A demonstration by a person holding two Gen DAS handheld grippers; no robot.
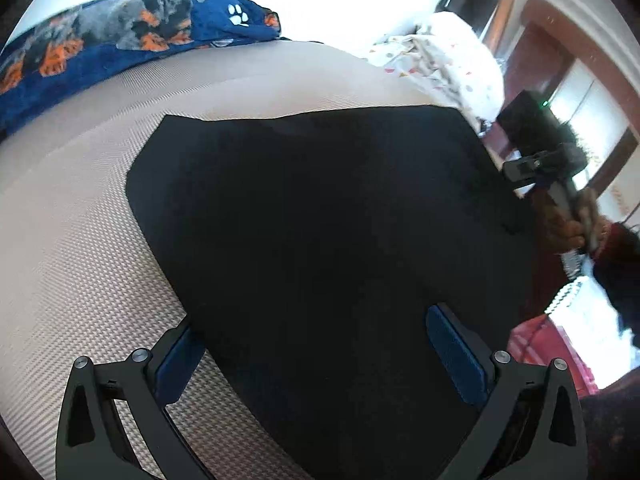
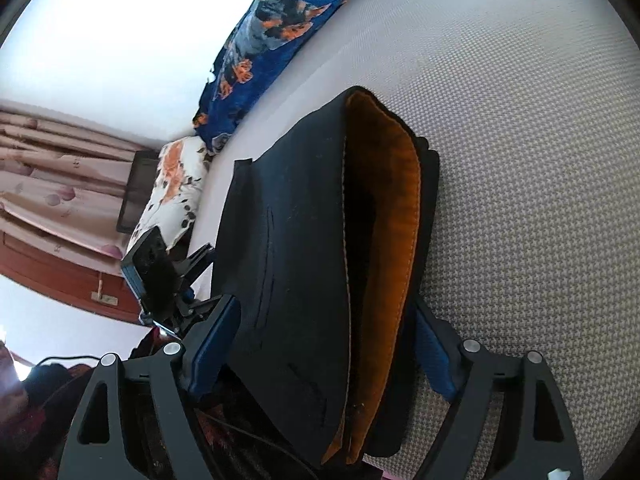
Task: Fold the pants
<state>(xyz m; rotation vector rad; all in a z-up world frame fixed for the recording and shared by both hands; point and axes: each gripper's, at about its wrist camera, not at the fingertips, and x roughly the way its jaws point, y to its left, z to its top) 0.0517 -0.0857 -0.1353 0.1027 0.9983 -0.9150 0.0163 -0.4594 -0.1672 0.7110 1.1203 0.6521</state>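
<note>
Black pants lie folded into a flat stack on a beige woven mattress. In the right wrist view the pants show an orange lining at the open waistband. My left gripper is open and hovers over the near end of the stack, with one blue pad over the cloth and the other at its edge. My right gripper is open and straddles the stack's end without pressing on the cloth. A hand holds the right gripper at the pants' right side. The left gripper shows at the stack's left.
A blue blanket with orange paw prints lies along the far side of the mattress. White dotted bedding and a floral pillow sit at the corners. Red-brown wooden furniture and pink curtains stand beyond the bed.
</note>
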